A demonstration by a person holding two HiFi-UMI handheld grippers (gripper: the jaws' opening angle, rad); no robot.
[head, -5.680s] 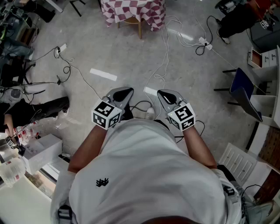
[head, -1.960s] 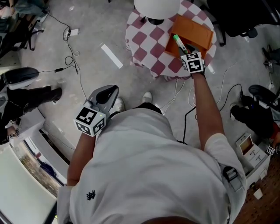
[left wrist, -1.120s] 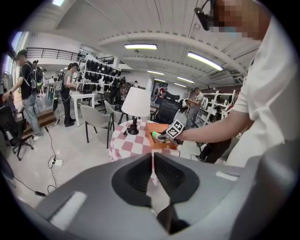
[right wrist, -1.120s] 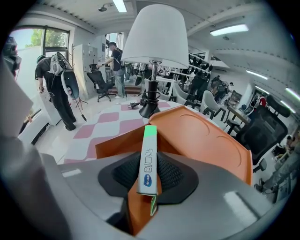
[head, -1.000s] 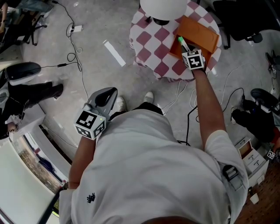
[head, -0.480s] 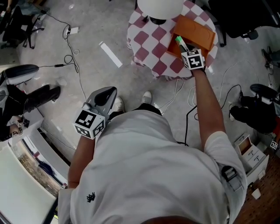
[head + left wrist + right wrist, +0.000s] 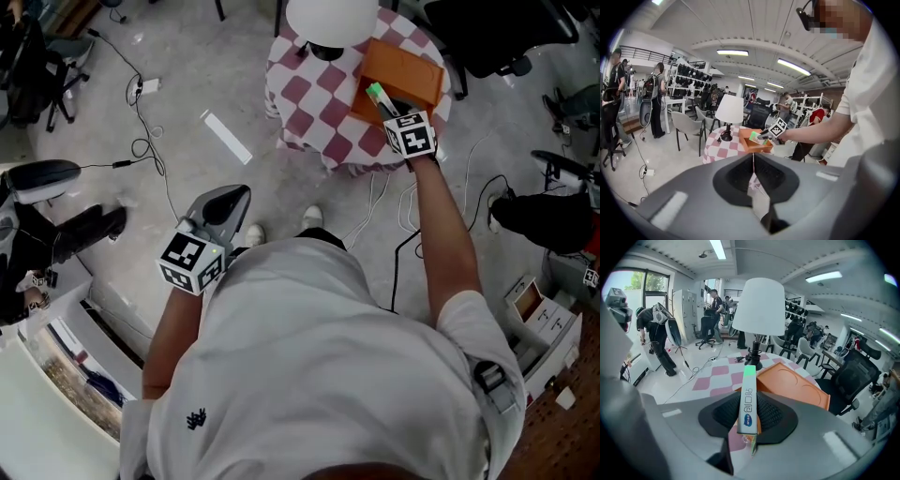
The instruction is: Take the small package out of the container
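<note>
Right claw (image 7: 748, 422) extended, gripping package (image 7: 749, 394), print illegible

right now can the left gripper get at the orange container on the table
Probably not from here. The left gripper hangs at the person's side with its jaws together, well short of the checkered table. The orange container sits at the far side, where the right gripper holds the small package.

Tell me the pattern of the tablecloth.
The tablecloth has red-and-white checks, clearest in the head view.
</note>
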